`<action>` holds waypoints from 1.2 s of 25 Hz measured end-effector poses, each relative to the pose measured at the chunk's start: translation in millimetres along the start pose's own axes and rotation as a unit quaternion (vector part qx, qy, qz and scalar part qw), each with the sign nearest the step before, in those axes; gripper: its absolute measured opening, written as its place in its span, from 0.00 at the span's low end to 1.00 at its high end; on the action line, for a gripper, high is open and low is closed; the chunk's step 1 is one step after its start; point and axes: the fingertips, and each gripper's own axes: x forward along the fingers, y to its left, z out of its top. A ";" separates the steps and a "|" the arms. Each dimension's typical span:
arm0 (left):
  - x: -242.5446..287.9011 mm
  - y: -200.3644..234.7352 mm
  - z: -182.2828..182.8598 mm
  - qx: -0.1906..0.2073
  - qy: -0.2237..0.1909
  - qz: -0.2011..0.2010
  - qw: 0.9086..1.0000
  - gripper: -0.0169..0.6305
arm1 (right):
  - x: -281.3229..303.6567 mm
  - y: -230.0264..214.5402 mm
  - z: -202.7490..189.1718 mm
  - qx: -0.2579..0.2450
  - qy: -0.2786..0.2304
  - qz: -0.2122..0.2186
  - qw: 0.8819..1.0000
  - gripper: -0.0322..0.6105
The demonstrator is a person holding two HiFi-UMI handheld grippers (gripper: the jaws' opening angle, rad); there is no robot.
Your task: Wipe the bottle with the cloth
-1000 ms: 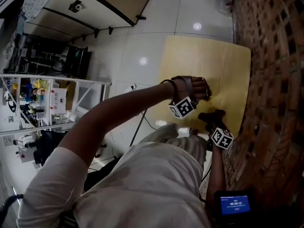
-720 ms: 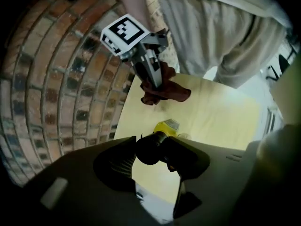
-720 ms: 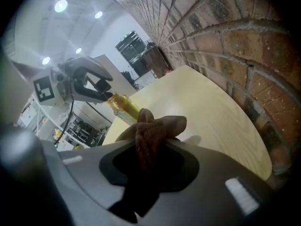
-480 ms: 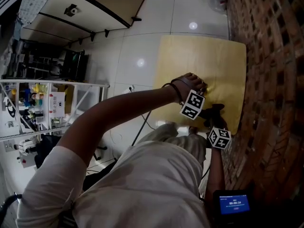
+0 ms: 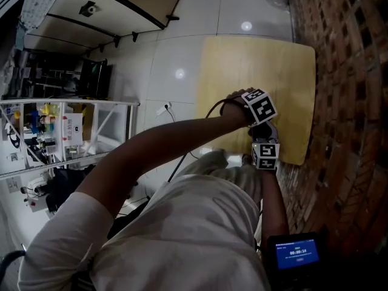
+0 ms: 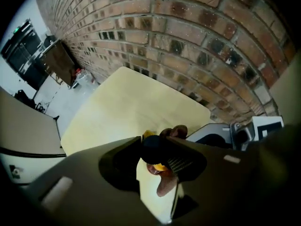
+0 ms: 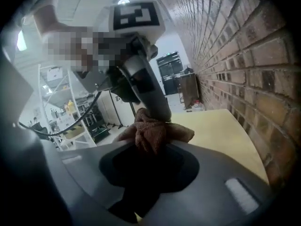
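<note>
As seen lower centre of left gripper view: dark-capped bottle (image 6: 151, 147) pinched in left gripper (image 6: 159, 157), jaws just closed in. Cloth (image 7: 150, 132) beside it, bunched tight in right gripper (image 7: 149, 147). All over table (image 5: 267, 65), right of centre, head view.

Tabletop (image 5: 254, 59) lying bare over far and left parts, leaving free passage. Brick wall (image 5: 348, 71) closing off its right edge; left hand-held gripper (image 6: 157, 157) and right hand-held gripper (image 7: 149, 147) crowding the near corner.
</note>
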 end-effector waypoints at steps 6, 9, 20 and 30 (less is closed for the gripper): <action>-2.4 -3.2 1.1 -0.026 0.000 0.000 1.000 0.30 | 17.3 -17.4 -26.9 0.095 0.028 -0.005 0.995 0.19; -5.2 -4.7 0.4 -0.048 -0.006 -0.009 0.999 0.30 | 22.8 -44.2 -53.9 0.143 0.070 -0.039 0.986 0.19; -10.7 -11.1 -3.1 -0.090 -0.033 -0.029 0.995 0.31 | 25.5 -101.1 -89.2 0.292 0.138 -0.098 0.941 0.19; -7.8 -14.7 -27.2 -0.325 -0.012 -0.116 0.938 0.34 | -20.8 -55.1 -98.9 0.227 0.095 -0.080 0.966 0.19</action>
